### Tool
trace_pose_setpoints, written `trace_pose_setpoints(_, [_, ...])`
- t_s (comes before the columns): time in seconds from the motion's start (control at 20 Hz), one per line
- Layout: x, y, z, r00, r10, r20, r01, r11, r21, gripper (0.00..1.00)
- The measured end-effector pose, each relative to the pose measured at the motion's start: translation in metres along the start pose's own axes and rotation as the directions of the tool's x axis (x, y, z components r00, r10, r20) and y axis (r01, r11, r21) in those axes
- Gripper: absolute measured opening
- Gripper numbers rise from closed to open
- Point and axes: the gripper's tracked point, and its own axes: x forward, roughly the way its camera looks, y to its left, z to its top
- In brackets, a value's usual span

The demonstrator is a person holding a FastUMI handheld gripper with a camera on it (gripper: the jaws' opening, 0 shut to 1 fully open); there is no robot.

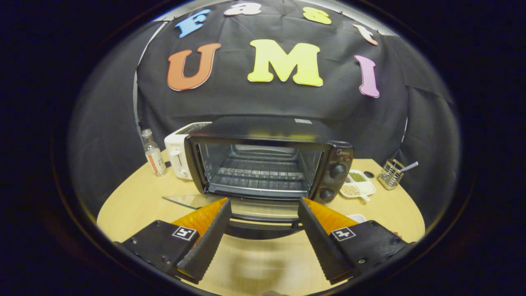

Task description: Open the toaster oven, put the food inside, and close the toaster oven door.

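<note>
The black toaster oven (267, 160) stands at twelve o'clock, its stiff, fragile glass door (246, 205) lowered; gripper (263, 209) fingers apart, empty, flanking its dark handle (261, 228).

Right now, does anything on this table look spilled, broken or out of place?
Nothing stands out. The toaster oven sits upright with its glass door folded down flat and its rack bare. The gripper is open, its fingers just over the door's handle, holding nothing.
</note>
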Motion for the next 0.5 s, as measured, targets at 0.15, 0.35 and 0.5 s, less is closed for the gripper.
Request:
trace_pose_setpoints(0.15, [-0.001,0.0,-0.022,1.0,-0.002,-0.017,0.002,1.0,0.007,1.0])
trace_pose_setpoints(0.35, [-0.001,0.001,-0.052,0.998,-0.017,-0.054,0.016,1.0,-0.019,1.0])
trace_pose_setpoints(0.5, [0.006,0.0,-0.077,0.995,-0.021,-0.092,0.018,0.999,-0.032,1.0])
